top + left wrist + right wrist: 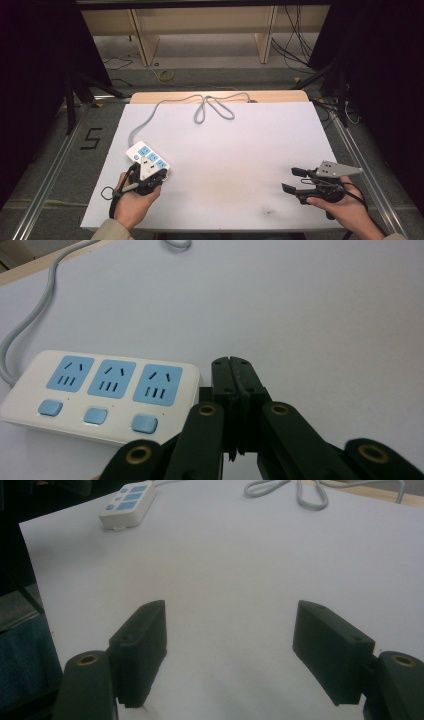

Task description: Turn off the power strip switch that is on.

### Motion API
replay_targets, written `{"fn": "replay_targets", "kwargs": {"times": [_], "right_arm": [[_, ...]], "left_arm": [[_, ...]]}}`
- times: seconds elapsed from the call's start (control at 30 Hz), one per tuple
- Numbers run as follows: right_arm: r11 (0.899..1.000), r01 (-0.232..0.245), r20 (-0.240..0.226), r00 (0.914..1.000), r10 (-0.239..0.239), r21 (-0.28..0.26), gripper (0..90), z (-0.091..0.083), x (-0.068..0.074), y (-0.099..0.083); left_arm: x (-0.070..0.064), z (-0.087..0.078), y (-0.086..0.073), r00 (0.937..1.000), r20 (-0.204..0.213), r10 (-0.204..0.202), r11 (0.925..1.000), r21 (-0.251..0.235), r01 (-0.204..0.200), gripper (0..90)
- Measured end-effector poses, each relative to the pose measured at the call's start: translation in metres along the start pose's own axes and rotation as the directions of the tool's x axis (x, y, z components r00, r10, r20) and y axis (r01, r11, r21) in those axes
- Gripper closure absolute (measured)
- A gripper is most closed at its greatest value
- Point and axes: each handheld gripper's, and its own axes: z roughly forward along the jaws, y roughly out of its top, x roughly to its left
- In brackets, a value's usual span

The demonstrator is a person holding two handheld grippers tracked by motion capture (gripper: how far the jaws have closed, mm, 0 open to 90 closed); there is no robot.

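a white power strip [147, 157] with three blue sockets and three blue buttons lay on the white table [225, 165], just ahead of the left gripper [159, 176]. in the high view the gripper's grey three-cornered plate covered the near end of the strip, and the left hand [132, 200] held the gripper from behind, close to the table's near edge. in the left gripper view the two black jaws were pressed together with nothing between them, their tips standing just beside the strip's [100, 395] right end; whether they touched its casing could not be told. the strip ran off to the left of those jaws, sockets in a row with one button in front of each.

a grey cable [200, 107] left the far end of the strip, ran away from the left gripper toward the back of the table and lay there in loose loops; the same cable [30, 315] curved off along the upper left of the left gripper view.

the right gripper [295, 180] was well apart from the strip, held by the right hand [345, 207] near the table's near right corner, its grey plate on top. its jaws stood wide apart, and in the right gripper view bare white table lay between them. far ahead and to the left of those jaws sat the power strip [127, 505], with the cable loops [300, 492] ahead near the table's back edge.
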Motion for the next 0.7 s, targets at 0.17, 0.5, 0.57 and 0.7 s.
{"fn": "replay_targets", "kwargs": {"times": [0.17,0.5,0.57,0.7], "right_arm": [[1.0,0.004,0.0,1.0,-0.004,0.004,30.1,0.001,0.0,0.0],[1.0,0.001,0.001,1.0,-0.001,0.006,30.1,0.001,0.0,0.0],[1.0,-0.001,0.002,1.0,0.001,0.006,30.1,0.001,0.0,0.0],[1.0,-0.001,0.0,1.0,0.001,0.004,30.1,0.001,0.001,0.0]], "left_arm": [[0.006,0.003,0.005,0.9999,-0.01,-0.008,1.0,0.004,0.008,89.7],[0.019,0.008,0.009,0.9987,-0.045,-0.025,0.9995,0.019,0.026,89.8],[0.021,0.009,0.01,0.9982,-0.052,-0.031,0.9994,0.015,0.032,89.8],[0.025,0.01,0.01,0.9973,-0.063,-0.039,0.999,0.018,0.04,89.7]]}}
